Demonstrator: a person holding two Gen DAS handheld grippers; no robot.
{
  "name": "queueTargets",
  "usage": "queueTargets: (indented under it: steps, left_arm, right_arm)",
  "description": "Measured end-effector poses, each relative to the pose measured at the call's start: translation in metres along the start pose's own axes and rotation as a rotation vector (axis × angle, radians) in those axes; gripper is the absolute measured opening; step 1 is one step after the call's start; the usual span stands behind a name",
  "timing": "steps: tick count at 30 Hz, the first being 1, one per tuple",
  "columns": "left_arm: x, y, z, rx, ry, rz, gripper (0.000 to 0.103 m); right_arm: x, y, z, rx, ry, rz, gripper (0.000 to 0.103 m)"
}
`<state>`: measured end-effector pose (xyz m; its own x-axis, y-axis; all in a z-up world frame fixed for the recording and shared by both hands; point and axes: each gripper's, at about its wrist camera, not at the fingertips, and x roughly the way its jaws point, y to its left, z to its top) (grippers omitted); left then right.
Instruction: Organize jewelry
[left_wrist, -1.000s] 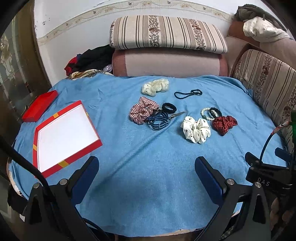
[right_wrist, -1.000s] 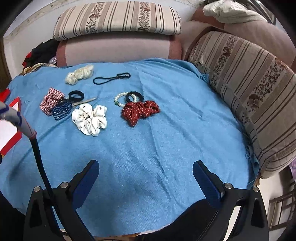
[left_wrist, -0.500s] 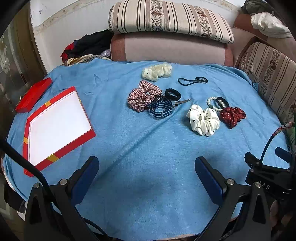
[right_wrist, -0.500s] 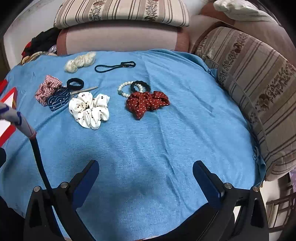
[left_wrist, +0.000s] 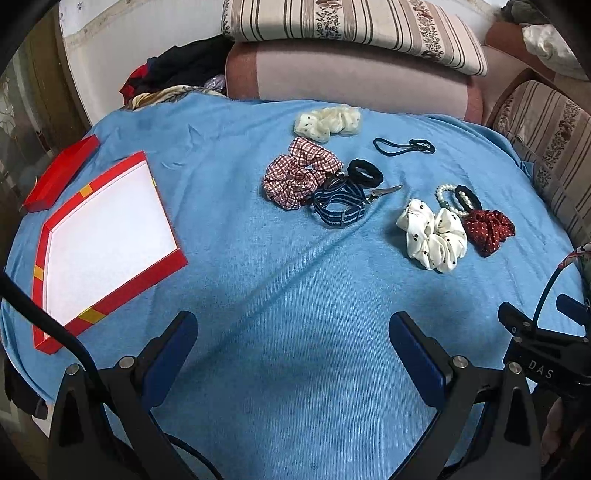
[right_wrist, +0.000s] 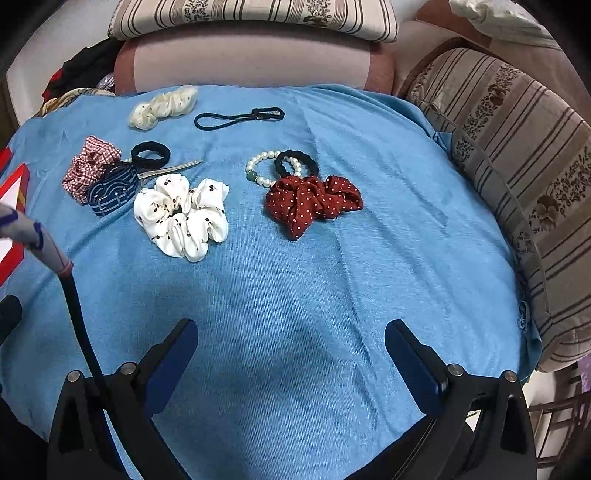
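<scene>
Hair ties and jewelry lie on a blue cloth. A red dotted scrunchie (right_wrist: 312, 205) lies beside a pearl bracelet (right_wrist: 262, 168) and a black hair tie (right_wrist: 295, 164). A white dotted scrunchie (right_wrist: 181, 218), a navy striped scrunchie (left_wrist: 338, 205), a red checked scrunchie (left_wrist: 295, 177), a metal clip (right_wrist: 170, 170), a cream scrunchie (left_wrist: 327, 122) and a thin black band (left_wrist: 402, 146) lie further back. An open red box with a white floor (left_wrist: 40, 258) sits at the left. My left gripper (left_wrist: 291, 347) and right gripper (right_wrist: 290, 349) are open and empty, short of the items.
A red lid (left_wrist: 61, 171) lies beyond the box. Striped cushions (right_wrist: 517, 147) flank the right side and the back (left_wrist: 351, 22). Clothes (left_wrist: 173, 74) are piled at the back left. The cloth (right_wrist: 295, 295) ends just below the grippers.
Both grippers have moved forward toward the items, which now appear larger and closer. Both stay open and empty. Nothing on the cloth has moved.
</scene>
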<state>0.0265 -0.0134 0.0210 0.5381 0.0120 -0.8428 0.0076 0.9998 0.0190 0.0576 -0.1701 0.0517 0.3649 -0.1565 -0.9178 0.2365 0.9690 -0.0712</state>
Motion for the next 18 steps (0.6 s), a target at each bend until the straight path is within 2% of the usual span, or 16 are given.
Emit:
queueTargets:
  steps: [11, 18]
  left_arm:
    - [0.017, 0.002, 0.013, -0.02, 0.028, 0.024, 0.103]
    - [0.038, 0.014, 0.043, -0.046, -0.008, 0.034, 0.103]
  right_arm:
    - [0.017, -0.001, 0.014, -0.015, 0.025, 0.018, 0.102]
    - [0.022, -0.006, 0.018, 0.011, 0.014, 0.043, 0.102]
